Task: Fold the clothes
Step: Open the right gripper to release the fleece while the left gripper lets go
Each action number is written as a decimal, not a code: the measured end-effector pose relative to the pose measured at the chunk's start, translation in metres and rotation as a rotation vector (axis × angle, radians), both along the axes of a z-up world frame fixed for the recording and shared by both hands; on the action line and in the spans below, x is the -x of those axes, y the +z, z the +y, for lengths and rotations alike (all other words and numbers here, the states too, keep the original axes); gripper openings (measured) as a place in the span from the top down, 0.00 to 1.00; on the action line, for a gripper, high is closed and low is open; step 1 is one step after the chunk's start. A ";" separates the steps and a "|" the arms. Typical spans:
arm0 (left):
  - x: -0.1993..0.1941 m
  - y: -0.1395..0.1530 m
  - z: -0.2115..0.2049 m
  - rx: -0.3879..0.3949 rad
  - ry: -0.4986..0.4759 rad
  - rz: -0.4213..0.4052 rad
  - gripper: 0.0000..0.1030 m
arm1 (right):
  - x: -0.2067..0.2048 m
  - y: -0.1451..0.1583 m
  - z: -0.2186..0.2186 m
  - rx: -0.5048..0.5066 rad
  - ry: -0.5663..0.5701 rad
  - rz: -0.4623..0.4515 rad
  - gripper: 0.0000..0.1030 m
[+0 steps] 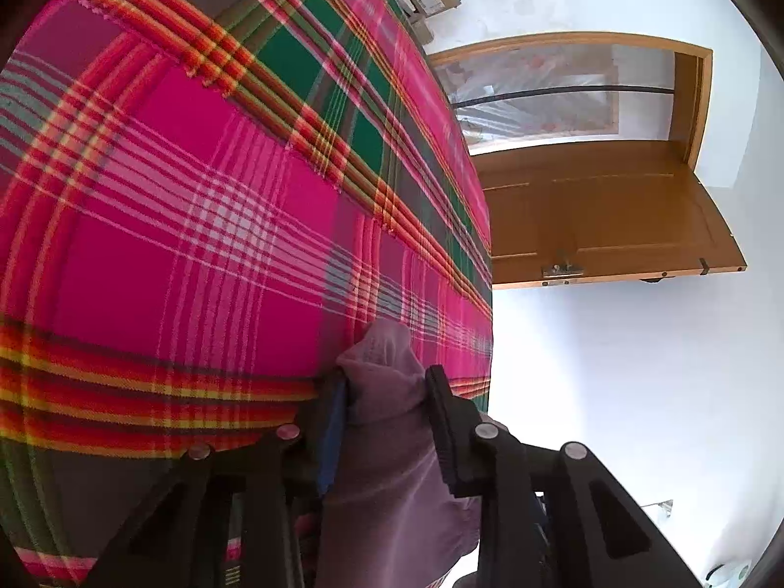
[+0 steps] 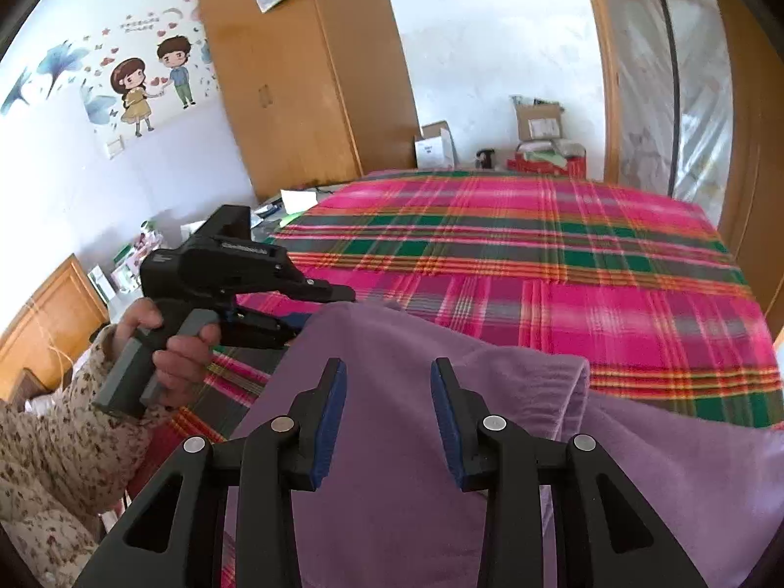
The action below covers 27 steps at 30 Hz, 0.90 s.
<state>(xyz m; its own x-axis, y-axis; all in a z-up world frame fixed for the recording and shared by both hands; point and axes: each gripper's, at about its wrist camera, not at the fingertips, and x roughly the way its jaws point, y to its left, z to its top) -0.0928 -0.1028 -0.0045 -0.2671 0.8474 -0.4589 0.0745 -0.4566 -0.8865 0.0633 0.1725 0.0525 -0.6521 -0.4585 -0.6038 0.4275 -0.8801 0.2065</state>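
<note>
I'm in a home bedroom — a plaid-covered bed [image 2: 539, 264] fills mid-frame, a wooden wardrobe [image 2: 299, 73] stands upper centre, a cartoon couple sticker [image 2: 152, 83] decorates the upper-left wall, cardboard boxes [image 2: 536, 120] sit beyond — a wooden door [image 1: 612, 210] at right.

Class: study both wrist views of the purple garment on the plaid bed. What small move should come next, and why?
Probably close the right gripper on the purple garment: its jaws stand open above the cloth, gripping nothing, while the left gripper already has a bunch of it between its fingers over the plaid bedspread.
</note>
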 end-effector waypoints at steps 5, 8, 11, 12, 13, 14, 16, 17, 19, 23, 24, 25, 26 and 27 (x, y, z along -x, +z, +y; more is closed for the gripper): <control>0.003 0.002 -0.002 0.021 -0.001 0.012 0.80 | 0.010 -0.009 -0.005 0.008 0.007 -0.038 0.63; 0.001 0.002 0.000 0.031 -0.004 0.018 0.87 | 0.015 -0.014 -0.007 0.016 0.017 -0.060 0.63; 0.001 0.003 -0.001 0.039 0.003 0.021 0.90 | 0.017 -0.016 -0.006 0.024 0.015 -0.078 0.63; 0.003 0.005 0.000 0.043 0.002 0.026 0.91 | 0.018 -0.017 -0.005 0.028 0.014 -0.083 0.63; 0.005 0.006 0.002 0.048 0.002 0.035 0.92 | 0.018 -0.017 -0.005 0.030 0.016 -0.088 0.63; 0.007 0.007 0.004 0.053 0.003 0.041 0.92 | 0.018 -0.018 -0.005 0.030 0.016 -0.092 0.63; 0.011 0.010 0.006 0.062 0.007 0.051 0.95 | 0.018 -0.019 -0.006 0.033 0.021 -0.101 0.63; 0.013 0.011 0.007 0.066 0.011 0.055 0.96 | 0.018 -0.020 -0.006 0.036 0.024 -0.104 0.63; 0.015 0.013 0.009 0.071 0.019 0.061 0.96 | 0.017 -0.021 -0.007 0.039 0.026 -0.107 0.63; 0.014 0.010 0.006 0.084 0.034 0.057 0.96 | 0.016 -0.023 -0.007 0.043 0.026 -0.117 0.63; 0.015 0.008 0.005 0.084 0.041 0.053 0.96 | 0.016 -0.023 -0.007 0.044 0.027 -0.120 0.63; 0.014 0.009 0.003 0.089 0.048 0.056 0.96 | 0.015 -0.023 -0.008 0.042 0.028 -0.121 0.63; 0.014 0.011 0.002 0.096 0.056 0.066 0.96 | 0.014 -0.023 -0.008 0.041 0.030 -0.121 0.63; 0.013 0.014 0.000 0.100 0.065 0.075 0.96 | 0.013 -0.023 -0.008 0.040 0.034 -0.119 0.63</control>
